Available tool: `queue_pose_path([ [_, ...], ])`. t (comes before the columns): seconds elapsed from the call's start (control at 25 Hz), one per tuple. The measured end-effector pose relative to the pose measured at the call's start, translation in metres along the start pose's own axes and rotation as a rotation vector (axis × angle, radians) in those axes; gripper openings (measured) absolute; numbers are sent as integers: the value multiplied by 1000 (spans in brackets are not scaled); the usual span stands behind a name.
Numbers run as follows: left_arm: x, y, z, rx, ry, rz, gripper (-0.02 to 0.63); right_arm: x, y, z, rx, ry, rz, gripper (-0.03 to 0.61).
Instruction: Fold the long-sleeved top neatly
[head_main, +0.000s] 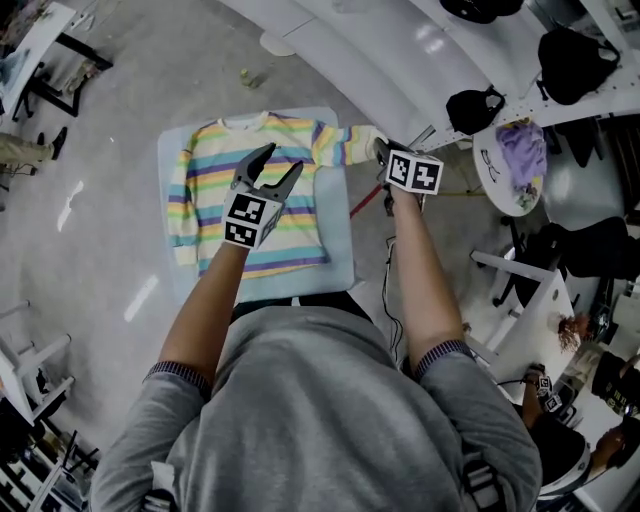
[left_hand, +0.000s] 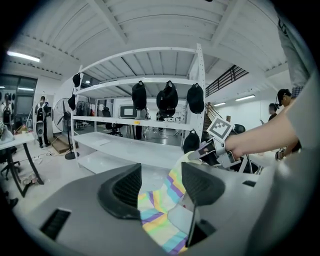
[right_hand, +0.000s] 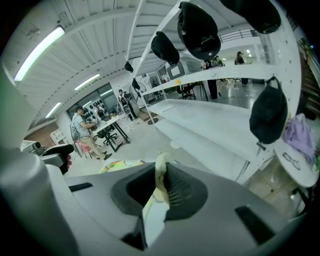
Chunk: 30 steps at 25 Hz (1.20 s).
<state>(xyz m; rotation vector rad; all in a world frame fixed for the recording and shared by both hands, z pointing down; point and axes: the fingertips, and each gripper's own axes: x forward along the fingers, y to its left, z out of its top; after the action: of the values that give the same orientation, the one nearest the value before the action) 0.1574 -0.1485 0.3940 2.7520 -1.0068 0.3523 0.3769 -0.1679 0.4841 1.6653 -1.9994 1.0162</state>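
The long-sleeved top (head_main: 215, 165), striped in pastel colours, lies flat on a pale blue mat (head_main: 340, 245). Its right sleeve (head_main: 345, 143) stretches out sideways past the mat's edge. My right gripper (head_main: 381, 150) is shut on that sleeve's cream cuff (right_hand: 159, 182), which sits pinched between the jaws (right_hand: 161, 189) in the right gripper view. My left gripper (head_main: 283, 157) hovers over the middle of the top's chest with its jaws wide open and nothing between them. In the left gripper view the striped cloth (left_hand: 156, 212) shows below the open gripper (left_hand: 160, 186), with the right gripper (left_hand: 204, 150) ahead holding the lifted sleeve.
A long white shelving rack (head_main: 400, 50) with black bags (head_main: 575, 60) curves behind the mat. A small round table (head_main: 490, 165) carrying purple cloth stands at the right, with chairs beyond it. A red cable (head_main: 365, 200) lies beside the mat. Desks and people stand at the far left.
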Motion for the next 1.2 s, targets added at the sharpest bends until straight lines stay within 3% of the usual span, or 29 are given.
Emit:
queue_pose_path([
  [0.4, -26, 56, -12, -21, -5, 67, 275, 45, 84, 2, -126, 58, 130, 41],
  [1.2, -95, 185, -85, -136, 29, 188, 275, 174, 269, -29, -491, 264, 337, 37],
])
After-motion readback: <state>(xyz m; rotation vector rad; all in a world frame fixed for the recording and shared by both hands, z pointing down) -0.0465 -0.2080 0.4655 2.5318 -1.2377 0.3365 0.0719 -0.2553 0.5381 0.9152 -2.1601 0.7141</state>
